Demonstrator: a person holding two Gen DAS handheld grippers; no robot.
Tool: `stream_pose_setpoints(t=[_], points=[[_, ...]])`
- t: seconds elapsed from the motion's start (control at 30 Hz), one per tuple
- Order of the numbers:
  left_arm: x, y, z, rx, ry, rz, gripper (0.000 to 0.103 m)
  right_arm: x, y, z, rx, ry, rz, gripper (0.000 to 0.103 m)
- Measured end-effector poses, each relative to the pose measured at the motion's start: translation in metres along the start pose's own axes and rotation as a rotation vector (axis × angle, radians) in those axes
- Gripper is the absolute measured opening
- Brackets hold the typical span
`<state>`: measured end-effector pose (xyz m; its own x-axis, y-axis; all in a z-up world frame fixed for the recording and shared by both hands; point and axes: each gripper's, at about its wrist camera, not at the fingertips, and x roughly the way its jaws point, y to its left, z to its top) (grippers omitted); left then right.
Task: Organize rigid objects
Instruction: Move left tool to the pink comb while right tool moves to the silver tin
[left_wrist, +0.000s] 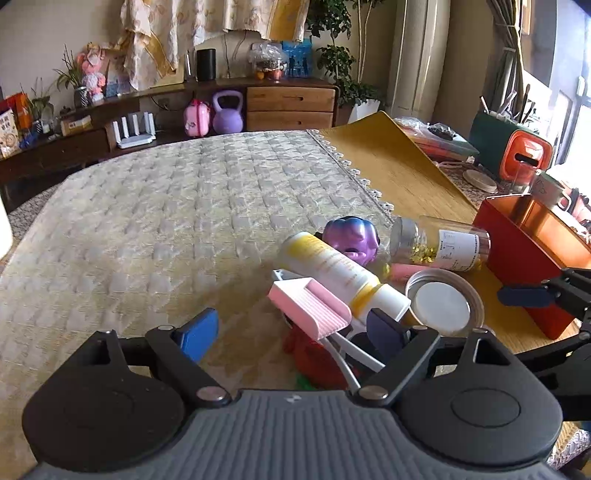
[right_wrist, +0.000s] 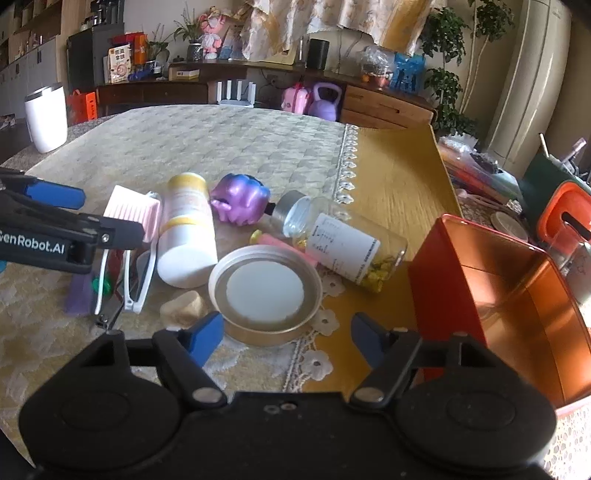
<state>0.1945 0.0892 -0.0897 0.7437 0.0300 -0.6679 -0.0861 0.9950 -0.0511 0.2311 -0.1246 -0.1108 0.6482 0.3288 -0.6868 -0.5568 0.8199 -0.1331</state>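
Our left gripper (left_wrist: 291, 330) and right gripper (right_wrist: 288, 338) hover, fingers apart and empty, beside the round lid (right_wrist: 264, 291); clutter awaits sorting into the red box (right_wrist: 517, 295) nearby

Two low, close wrist views across the table, left and right, sharing the white bottle (left_wrist: 343, 273) (right_wrist: 186, 236) clutter

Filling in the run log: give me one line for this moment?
left claw: open over pink comb | right claw: open, near round lid | red box: empty | nothing held
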Motion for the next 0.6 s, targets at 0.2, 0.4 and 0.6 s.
stream_pose_setpoints(t=[0.2,0.4,0.6], points=[[0.006,-0.003,0.004,0.034,0.005,-0.008,0.078,0.007,0.001,0.004,-0.027,-0.011,0.018,0.076],[0.010,-0.009,0.006,0.088,-0.004,0.004,0.078,0.017,0.004,0.007,-0.055,-0.006,0.028,0.080],[0.013,-0.006,0.007,0.090,-0.012,-0.023,0.078,0.025,-0.002,0.006,-0.031,0.001,0.051,0.084]])
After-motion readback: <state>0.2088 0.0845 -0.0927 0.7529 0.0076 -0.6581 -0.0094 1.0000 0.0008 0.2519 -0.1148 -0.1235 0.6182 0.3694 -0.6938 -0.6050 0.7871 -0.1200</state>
